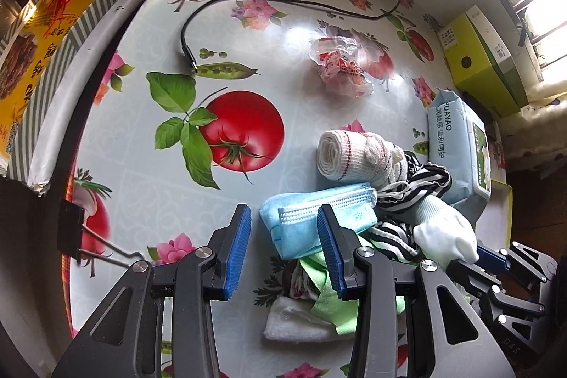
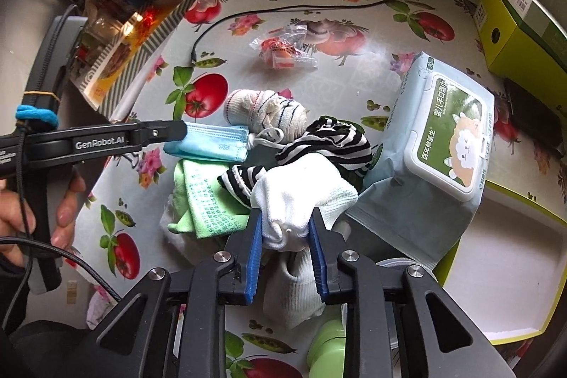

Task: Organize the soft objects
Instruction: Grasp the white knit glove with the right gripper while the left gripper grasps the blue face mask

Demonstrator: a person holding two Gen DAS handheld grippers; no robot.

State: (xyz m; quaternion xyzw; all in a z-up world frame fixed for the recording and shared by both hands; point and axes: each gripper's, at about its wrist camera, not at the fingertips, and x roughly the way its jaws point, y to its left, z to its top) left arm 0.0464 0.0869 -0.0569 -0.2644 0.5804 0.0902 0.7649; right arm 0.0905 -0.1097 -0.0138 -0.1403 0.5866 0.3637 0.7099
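- Two grippers over one heap of soft things on the bench [image 1: 149,201]; right gripper [image 2: 286,238] nearest, its blue fingers [image 2: 253,254] pinched onto the white sock [image 2: 301,197] at the near edge of the heap; sock bunched between the pads, not lifted clear as far as I can tell
- left gripper [image 1: 283,254] with fingers spread wide, nothing between them; one finger overlaps the blue face mask [image 1: 312,218], contact unclear
- heap behind: striped black-and-white cloth [image 2: 326,140] under and beside the sock; green cloth [image 2: 202,197] below the mask; rolled white bandage [image 1: 351,154] past the mask
- wipes pack [image 2: 443,144] touching the heap on its right; open yellow-green box [image 2: 510,275] beside it looks empty in its visible part, likely the destination, a guess
- crumpled clear wrapper [image 1: 340,66] and black cable [image 1: 265,0] farther off, well apart from the heap
- progress: early; almost everything unsorted
- hidden: white fabric under the green cloth cut off by the fingers; pale green thing below the right gripper unidentifiable; clutter at far left blurred
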